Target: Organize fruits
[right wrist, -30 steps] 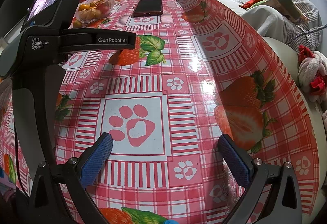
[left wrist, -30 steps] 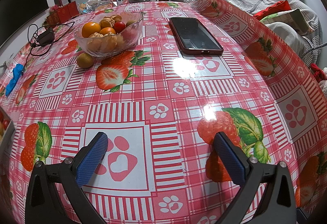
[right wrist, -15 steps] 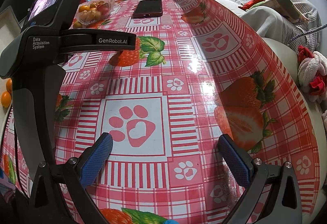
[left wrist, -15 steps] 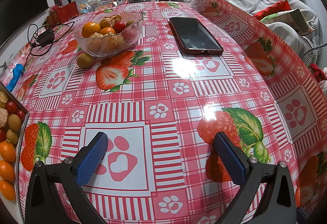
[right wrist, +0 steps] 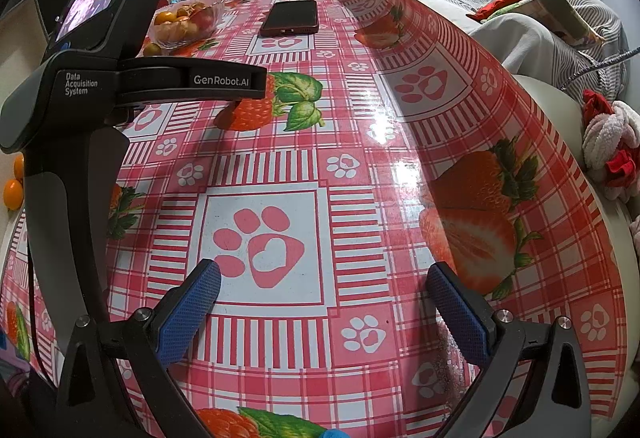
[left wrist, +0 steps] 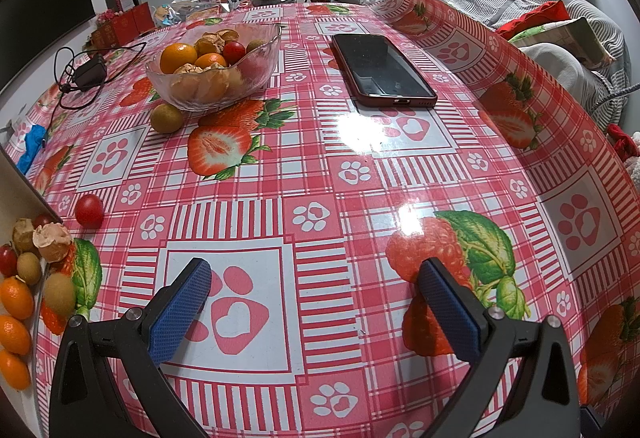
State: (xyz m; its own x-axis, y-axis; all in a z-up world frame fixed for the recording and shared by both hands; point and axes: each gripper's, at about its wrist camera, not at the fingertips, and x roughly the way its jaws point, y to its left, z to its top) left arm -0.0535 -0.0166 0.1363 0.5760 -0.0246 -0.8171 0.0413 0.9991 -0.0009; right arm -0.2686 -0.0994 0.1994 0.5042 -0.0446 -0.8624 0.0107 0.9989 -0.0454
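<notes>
Fruit has spilled in left of the bowl (left wrist: 214,72): a cherry tomato (left wrist: 89,211) rolled free. Both claws, left (left wrist: 316,312) and right (right wrist: 322,308), gape empty; you're starting, so reach for it.

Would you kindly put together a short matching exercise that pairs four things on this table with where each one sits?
Things:
1. cherry tomato
2. phone
3. greenish round fruit
4. charger

Places:
A. on the cloth right beside the glass bowl, at its near left
B. far left of the table, with a cable looped around it
C. alone on the cloth, near the spilled fruit at the left edge
D. flat on the cloth, right of the bowl

Pairs: 1-C, 2-D, 3-A, 4-B
</notes>
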